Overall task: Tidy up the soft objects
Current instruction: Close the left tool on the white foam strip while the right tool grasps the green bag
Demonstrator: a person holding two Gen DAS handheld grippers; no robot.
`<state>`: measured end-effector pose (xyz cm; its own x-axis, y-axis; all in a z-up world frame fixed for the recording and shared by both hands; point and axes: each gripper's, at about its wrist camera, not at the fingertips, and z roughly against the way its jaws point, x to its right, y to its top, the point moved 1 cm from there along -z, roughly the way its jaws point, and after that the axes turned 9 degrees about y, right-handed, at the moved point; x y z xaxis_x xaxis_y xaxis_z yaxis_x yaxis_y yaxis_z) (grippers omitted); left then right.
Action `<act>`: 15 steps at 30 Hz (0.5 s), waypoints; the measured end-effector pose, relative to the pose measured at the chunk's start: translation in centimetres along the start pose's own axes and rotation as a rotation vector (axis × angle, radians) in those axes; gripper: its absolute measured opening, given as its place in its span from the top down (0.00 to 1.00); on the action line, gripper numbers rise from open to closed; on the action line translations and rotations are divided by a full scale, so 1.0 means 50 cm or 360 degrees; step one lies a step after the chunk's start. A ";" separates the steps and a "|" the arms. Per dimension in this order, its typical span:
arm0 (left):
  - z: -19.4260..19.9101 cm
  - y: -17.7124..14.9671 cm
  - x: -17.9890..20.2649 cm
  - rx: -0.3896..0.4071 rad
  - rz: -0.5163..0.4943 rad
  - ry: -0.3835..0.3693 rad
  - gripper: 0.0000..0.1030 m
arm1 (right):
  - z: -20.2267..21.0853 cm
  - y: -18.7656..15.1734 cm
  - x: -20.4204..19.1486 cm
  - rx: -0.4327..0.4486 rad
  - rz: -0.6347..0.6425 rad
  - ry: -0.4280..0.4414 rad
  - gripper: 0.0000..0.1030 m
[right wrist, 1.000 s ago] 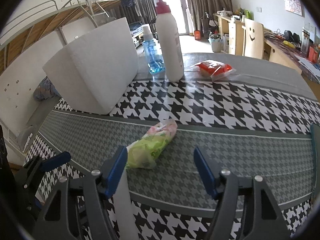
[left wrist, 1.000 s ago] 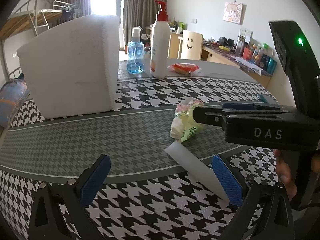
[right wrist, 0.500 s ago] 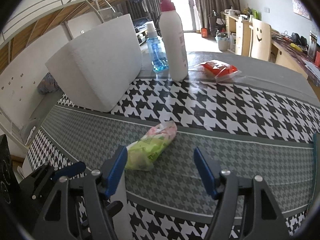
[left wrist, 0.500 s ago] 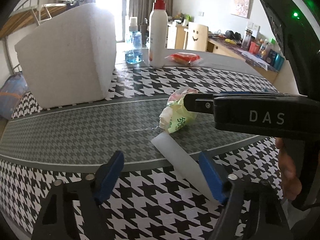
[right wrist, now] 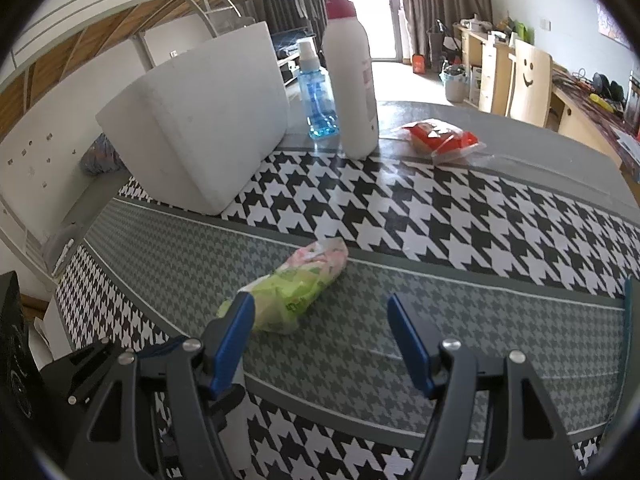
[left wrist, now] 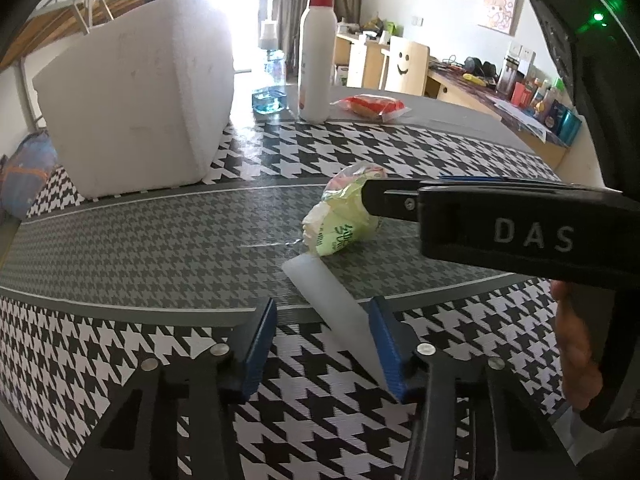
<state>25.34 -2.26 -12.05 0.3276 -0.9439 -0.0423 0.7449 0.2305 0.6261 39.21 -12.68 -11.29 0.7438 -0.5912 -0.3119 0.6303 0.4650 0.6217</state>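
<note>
A white foam strip (left wrist: pixel 330 300) lies on the houndstooth cloth; its near end sits between the blue pads of my left gripper (left wrist: pixel 324 350), which stand partly open around it. A green and pink soft packet (left wrist: pixel 344 216) lies just beyond the strip; it also shows in the right wrist view (right wrist: pixel 298 288). My right gripper (right wrist: pixel 322 328) is open and empty, its left pad beside the packet's near end. A red soft packet (left wrist: pixel 370 106) lies at the far side, also in the right wrist view (right wrist: pixel 440 140).
A large white foam box (left wrist: pixel 136 104) stands at the left, also seen from the right wrist (right wrist: pixel 200 120). A white pump bottle (left wrist: pixel 316 52) and a blue spray bottle (right wrist: pixel 316 92) stand behind it. The right gripper's body (left wrist: pixel 520 220) crosses the left wrist view.
My left gripper has moved forward and right over the foam strip, and its pads have narrowed around the strip's near end. The right gripper stays open by the green packet.
</note>
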 end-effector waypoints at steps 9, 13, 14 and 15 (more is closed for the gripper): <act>-0.008 0.003 0.016 -0.0058 0.0014 -0.0056 0.64 | 0.003 -0.001 0.013 -0.0001 -0.0011 0.0010 0.29; -0.011 0.006 0.010 -0.0054 0.0050 -0.0073 0.75 | 0.005 0.000 0.017 0.0008 -0.0021 0.0022 0.29; -0.010 0.006 0.009 -0.0050 0.0052 -0.0075 0.76 | 0.005 0.000 0.017 0.0008 -0.0023 0.0023 0.29; -0.011 0.007 0.009 -0.0047 0.0050 -0.0077 0.77 | 0.004 0.000 0.018 0.0006 -0.0027 0.0024 0.29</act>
<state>26.04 -2.45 -12.26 0.3230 -0.9463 0.0148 0.7519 0.2661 0.6032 39.83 -13.37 -11.43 0.7364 -0.5889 -0.3330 0.6418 0.4525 0.6192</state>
